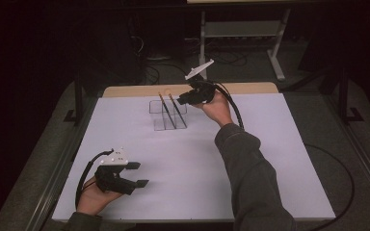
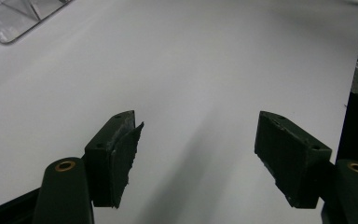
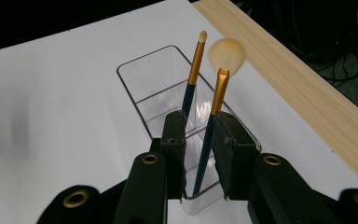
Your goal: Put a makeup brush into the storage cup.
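A clear acrylic organizer [image 1: 160, 124] stands at the back middle of the white table, and a corner of it [image 2: 14, 18] lies at the top left of the left gripper view. Two gold-and-dark makeup brushes stand upright in the organizer: a thin pointed brush [image 3: 196, 60] and a fan brush [image 3: 226, 53]. My right gripper [image 3: 200, 121] reaches in from the right of the organizer [image 3: 135, 65], jaws slightly apart around the fan brush's handle, with a gap on one side. My left gripper [image 1: 139, 174] rests near the front left of the table, its jaws wide and nothing between them [image 2: 198, 135].
A bare wooden strip [image 3: 298, 79] runs along the table's far edge behind the organizer. White table surface [image 1: 197, 163] stretches between the two hands. A black cable [image 1: 335, 168] loops off the table's right side. A metal stand [image 1: 241, 33] is on the dark floor beyond.
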The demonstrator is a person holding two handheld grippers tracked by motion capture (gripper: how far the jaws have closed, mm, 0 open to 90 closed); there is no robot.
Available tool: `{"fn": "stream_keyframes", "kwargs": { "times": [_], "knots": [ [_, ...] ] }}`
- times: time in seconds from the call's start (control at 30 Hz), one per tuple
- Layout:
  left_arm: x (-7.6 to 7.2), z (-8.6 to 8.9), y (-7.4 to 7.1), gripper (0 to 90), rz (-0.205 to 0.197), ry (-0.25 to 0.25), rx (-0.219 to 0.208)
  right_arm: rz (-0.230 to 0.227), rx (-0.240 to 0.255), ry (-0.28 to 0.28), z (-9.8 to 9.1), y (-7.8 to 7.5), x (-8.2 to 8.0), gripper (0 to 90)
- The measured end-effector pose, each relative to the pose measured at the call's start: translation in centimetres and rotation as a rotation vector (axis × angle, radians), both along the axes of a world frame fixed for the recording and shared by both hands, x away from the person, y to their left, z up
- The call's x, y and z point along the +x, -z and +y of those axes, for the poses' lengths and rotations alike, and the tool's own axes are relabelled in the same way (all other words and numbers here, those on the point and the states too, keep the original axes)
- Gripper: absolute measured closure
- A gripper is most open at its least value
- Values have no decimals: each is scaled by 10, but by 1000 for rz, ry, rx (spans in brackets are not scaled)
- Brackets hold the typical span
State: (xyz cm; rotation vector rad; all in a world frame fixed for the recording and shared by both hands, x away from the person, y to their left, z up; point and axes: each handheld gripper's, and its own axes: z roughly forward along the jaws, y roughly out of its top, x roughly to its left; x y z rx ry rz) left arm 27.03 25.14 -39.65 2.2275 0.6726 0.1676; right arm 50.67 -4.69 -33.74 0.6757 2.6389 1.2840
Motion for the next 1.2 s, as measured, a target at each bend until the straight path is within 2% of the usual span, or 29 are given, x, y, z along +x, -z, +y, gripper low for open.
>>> {"fn": "stream_keyframes", "kwargs": {
  "times": [0.3, 0.67, 0.7, 0.77, 0.97, 1.0, 1.07, 1.2],
  "knots": [
    [0, -1, 0, 289, 1, -2, 0, 9, 23, 14, -10, 1, -9, 694],
    [0, -4, 1, 280, 6, -9, -7, 19, 28, 17, -22, 4, -17, 663],
    [0, -3, 1, 280, 4, -2, 5, 14, 29, 17, -23, 4, -18, 661],
    [0, -4, 1, 280, 7, -4, 5, 31, 43, 25, -24, 3, -20, 655],
    [1, -4, 1, 279, 1, 3, 19, 37, 47, 26, -28, 2, -23, 634],
    [1, -4, 1, 278, 2, 0, 14, 25, 46, 23, -29, 2, -23, 631],
    [1, -4, 1, 278, 2, -7, 2, 33, 56, 27, -29, 3, -25, 628],
    [1, -3, 1, 277, 3, -4, 6, 34, 56, 29, -33, 7, -27, 621]
  ]
}}
